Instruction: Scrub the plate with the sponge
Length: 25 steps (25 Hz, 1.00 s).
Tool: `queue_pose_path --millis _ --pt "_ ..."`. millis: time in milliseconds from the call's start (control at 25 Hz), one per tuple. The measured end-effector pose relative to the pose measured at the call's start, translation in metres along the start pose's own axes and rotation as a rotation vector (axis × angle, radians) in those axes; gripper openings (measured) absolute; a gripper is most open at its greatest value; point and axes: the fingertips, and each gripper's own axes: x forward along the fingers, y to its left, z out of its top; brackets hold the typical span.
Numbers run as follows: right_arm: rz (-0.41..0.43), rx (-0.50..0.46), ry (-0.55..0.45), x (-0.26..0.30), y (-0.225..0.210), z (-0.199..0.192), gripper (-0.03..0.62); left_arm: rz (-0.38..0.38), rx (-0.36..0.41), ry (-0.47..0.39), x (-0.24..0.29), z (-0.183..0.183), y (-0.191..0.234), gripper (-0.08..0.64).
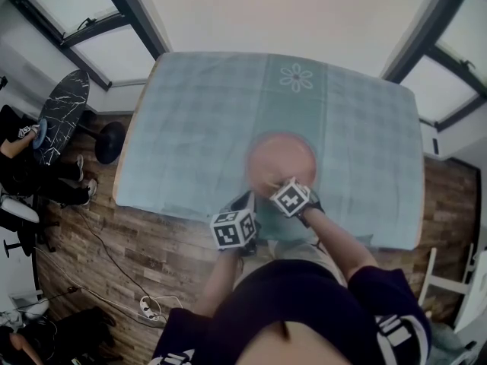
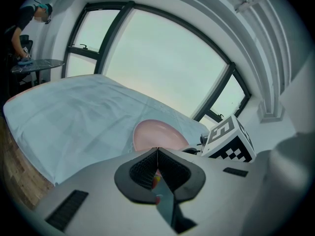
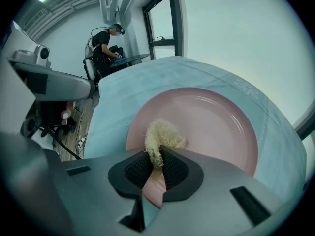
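You scrub with the sponge
Your right gripper point(image 3: 157, 155) pinches the pale sponge point(image 3: 163, 136) on the pink plate point(image 3: 211, 127) in the middle of the desk point(image 1: 190, 128). Your left gripper point(image 2: 157, 150) is pressed together by the plate's near left edge.

Wood floor point(image 1: 163, 249), big windows point(image 1: 80, 14), black side table point(image 1: 62, 114).

My counter point(image 1: 124, 154) carries a pale blue checked cloth point(image 1: 198, 128); on it, toward six o'clock, lies a pink plate point(image 1: 280, 154).
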Motion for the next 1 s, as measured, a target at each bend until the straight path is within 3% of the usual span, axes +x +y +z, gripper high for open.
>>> queue_pose_path --millis 1000 --pt "-0.107 0.038 0.031 -0.02 -0.076 -0.022 0.037 -0.037 0.025 0.018 0.034 0.018 -0.023 0.009"
